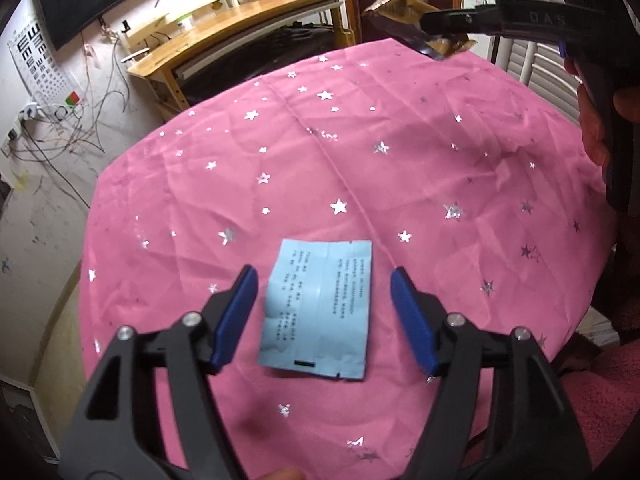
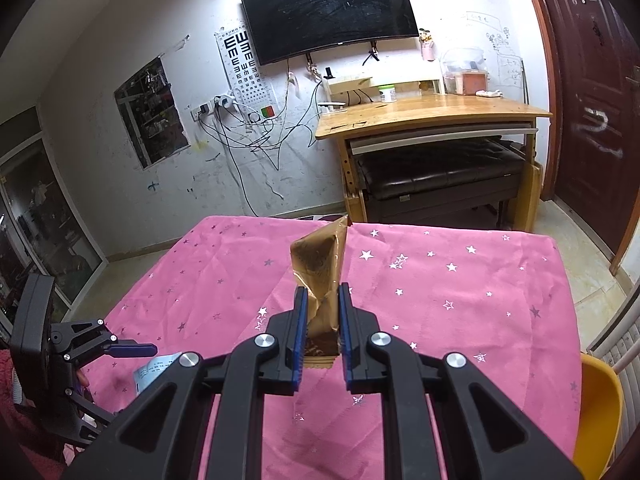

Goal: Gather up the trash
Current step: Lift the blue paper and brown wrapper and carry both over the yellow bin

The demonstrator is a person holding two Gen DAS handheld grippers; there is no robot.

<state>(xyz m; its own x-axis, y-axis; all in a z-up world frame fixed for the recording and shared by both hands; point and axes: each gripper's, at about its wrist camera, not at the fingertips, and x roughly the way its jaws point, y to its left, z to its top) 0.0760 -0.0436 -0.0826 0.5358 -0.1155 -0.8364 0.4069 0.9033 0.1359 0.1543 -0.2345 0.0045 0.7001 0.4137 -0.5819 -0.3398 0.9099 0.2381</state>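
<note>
blue packet (image 2: pixel 154 372): right wrist view shows only a corner, rest behind right gripper's arm
blue packet print (image 1: pixel 320 300): too small and blurred to read
gold wrapper (image 1: pixel 404 12): left wrist view, near end covered by right gripper (image 1: pixel 452 24)
gold wrapper bottom (image 2: pixel 320 354): printing dark, unreadable
yellow chair (image 2: pixel 600 412): cut by frame edge, partly behind worktop (image 2: pixel 460 320)
left gripper body (image 2: pixel 60 344): cropped at left edge

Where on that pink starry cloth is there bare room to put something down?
Nearly everywhere: the pink cloth lies bare from the blue packet out to its far edge and both sides. The near edge is crowded, around the packet between the open left gripper. The right gripper holds the gold wrapper aloft.
</note>
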